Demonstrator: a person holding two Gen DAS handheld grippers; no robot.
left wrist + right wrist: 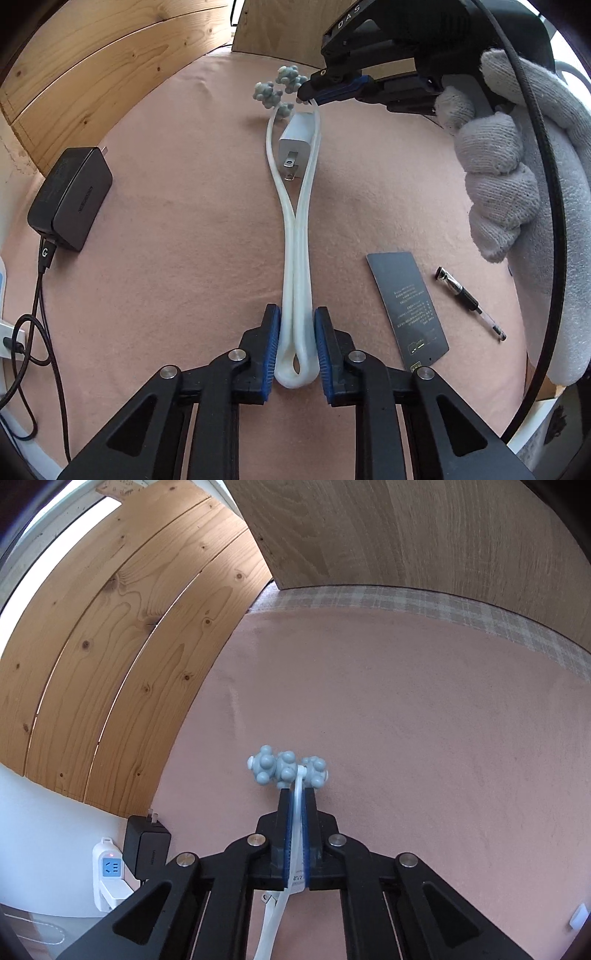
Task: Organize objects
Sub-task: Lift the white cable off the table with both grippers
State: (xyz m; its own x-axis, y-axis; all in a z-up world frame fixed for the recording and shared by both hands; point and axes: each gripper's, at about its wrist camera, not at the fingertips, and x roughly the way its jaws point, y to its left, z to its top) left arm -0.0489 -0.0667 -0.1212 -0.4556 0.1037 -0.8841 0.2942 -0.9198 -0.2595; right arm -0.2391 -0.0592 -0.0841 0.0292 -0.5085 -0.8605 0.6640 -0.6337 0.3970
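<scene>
While both clamp it | left gripper (295, 347), right gripper (295, 834) | massage roller (295, 236): translucent white loop (blue-grey knobs)

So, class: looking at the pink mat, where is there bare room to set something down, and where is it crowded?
Free: the wide stretch between the black power adapter and the white massage roller, and the mat right of the roller's knobbed heads toward the checked cloth. Crowded: the near right, with the black card and pen, and around the white plug.
</scene>
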